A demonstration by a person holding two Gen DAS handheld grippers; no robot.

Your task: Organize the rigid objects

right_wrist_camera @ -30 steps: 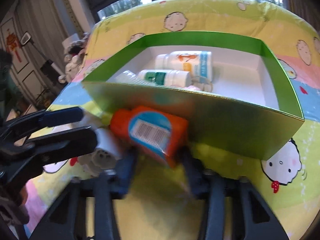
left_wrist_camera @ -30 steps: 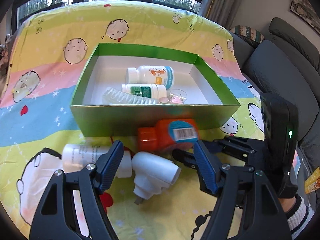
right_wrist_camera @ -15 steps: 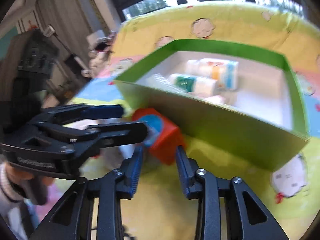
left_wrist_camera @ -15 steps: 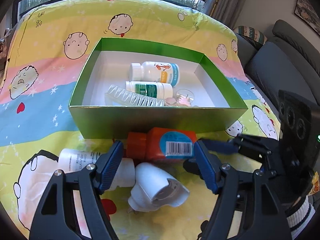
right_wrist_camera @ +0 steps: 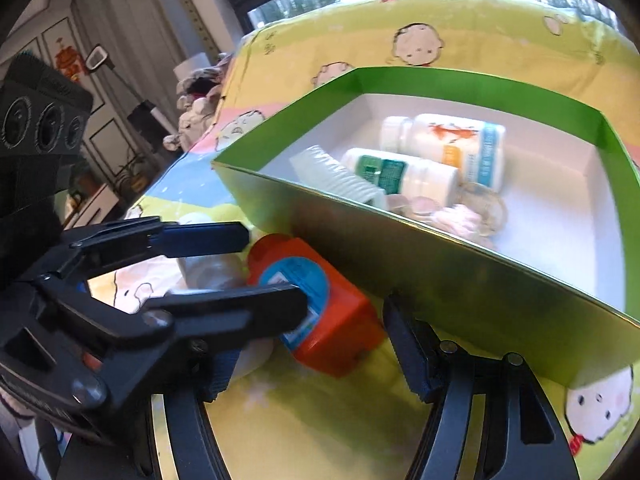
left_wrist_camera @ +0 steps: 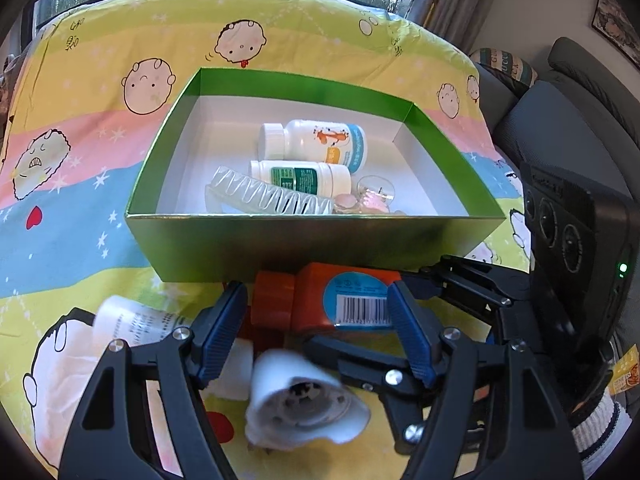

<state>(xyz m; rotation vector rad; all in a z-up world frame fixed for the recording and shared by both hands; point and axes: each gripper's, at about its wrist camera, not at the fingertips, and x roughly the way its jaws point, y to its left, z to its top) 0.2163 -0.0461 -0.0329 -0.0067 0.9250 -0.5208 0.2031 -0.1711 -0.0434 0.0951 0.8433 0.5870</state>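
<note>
An orange bottle (left_wrist_camera: 344, 300) with a blue barcode label lies on its side against the near wall of the green box (left_wrist_camera: 312, 240); it also shows in the right wrist view (right_wrist_camera: 320, 304). My left gripper (left_wrist_camera: 316, 328) is open, its blue pads on either side of the bottle, not clamping it. My right gripper (right_wrist_camera: 312, 356) is open around the bottle's base from the right; it shows in the left wrist view (left_wrist_camera: 452, 284). A white cup-shaped object (left_wrist_camera: 304, 404) and a white bottle (left_wrist_camera: 132, 324) lie near the left gripper.
The green box (right_wrist_camera: 440, 264) holds two white bottles (left_wrist_camera: 316, 146), a clear ribbed tray (left_wrist_camera: 264, 196) and small pink and clear items (left_wrist_camera: 368, 200). The cartoon-print cloth (left_wrist_camera: 80, 160) covers the table. A grey sofa (left_wrist_camera: 560, 120) stands at the right.
The right gripper has opened and let go of the orange bottle. The left gripper moved forward so its pads flank the bottle. The white cup-shaped object shifted nearer.
</note>
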